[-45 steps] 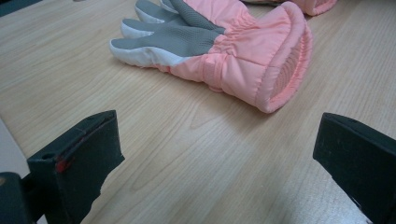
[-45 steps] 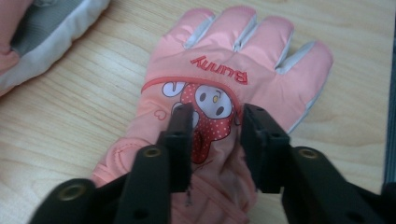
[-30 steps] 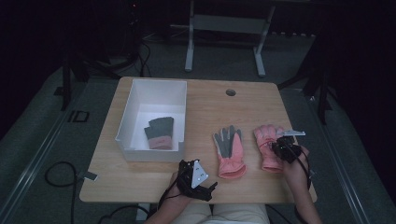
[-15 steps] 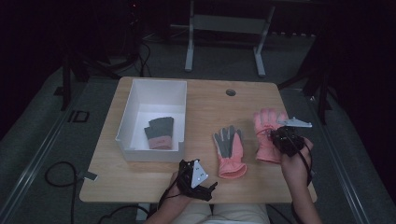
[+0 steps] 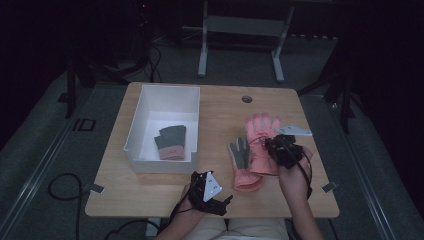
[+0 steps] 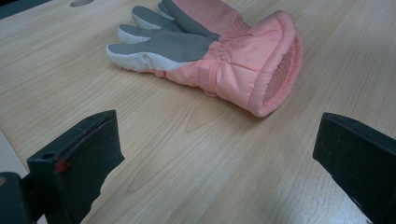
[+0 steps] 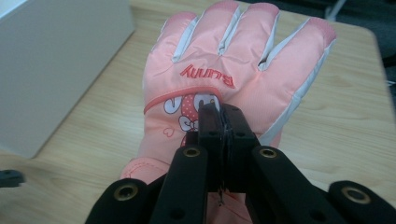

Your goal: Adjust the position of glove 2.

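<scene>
Currently, item: pink glove (image 7: 233, 84) pinched by its back in my right gripper (image 7: 223, 122), jaws clamped, lifted over the second glove (image 5: 245, 165) at table (image 5: 220, 107) centre; left gripper (image 6: 219, 154) jaws apart, idle; carry high toward the white bin (image 5: 165, 95) at ten o'clock, clearing its wall.

The high view is dim and grainy with a near-black surround, while both gripper views are evenly lit, sharp and shadow-soft.

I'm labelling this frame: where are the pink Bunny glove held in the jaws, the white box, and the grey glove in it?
pink Bunny glove (image 7: 243, 60), right gripper view, back of hand.
white box (image 5: 134, 131), high view, left wall.
grey glove (image 5: 172, 135), high view, palm.
</scene>
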`<state>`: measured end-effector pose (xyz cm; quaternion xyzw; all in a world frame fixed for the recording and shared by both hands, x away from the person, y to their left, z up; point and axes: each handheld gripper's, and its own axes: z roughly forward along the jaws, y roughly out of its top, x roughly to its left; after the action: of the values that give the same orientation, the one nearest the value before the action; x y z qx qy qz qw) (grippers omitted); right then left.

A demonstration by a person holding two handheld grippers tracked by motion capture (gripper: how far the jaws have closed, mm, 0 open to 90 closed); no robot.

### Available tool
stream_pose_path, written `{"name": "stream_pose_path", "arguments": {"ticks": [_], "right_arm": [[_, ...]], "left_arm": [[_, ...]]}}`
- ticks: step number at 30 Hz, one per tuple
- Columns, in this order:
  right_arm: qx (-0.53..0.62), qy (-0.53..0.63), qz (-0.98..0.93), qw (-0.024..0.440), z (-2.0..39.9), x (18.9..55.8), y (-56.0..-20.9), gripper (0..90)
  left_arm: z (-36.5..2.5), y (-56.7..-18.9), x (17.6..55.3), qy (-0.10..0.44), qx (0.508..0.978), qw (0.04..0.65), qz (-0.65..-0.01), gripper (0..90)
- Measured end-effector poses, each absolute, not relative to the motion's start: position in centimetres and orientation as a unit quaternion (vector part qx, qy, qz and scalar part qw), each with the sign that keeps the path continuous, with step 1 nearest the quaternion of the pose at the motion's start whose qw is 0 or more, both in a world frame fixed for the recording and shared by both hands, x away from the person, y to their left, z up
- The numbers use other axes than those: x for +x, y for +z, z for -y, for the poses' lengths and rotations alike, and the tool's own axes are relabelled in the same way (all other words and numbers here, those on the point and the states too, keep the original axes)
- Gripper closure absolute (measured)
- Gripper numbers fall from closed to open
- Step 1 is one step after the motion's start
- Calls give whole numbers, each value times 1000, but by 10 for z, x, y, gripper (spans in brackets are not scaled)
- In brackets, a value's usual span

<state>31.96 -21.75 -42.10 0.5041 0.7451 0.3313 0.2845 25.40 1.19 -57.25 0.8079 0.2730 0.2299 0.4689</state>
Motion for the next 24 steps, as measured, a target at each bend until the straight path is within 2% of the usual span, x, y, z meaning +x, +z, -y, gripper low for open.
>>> {"name": "stream_pose_path", "arguments": {"ticks": [6,15,24], "right_arm": [[499,329,-756,269,195,318,-431,879],[508,307,-760,266,190,320,-446,879],[514,279,-772,248,181,332,-476,878]], "left_arm": [[-15,-569,252,233,804,474,-274,7],[-15,-571,253,226,806,471,-278,7],[-14,-571,252,221,807,475,-273,7]]}}
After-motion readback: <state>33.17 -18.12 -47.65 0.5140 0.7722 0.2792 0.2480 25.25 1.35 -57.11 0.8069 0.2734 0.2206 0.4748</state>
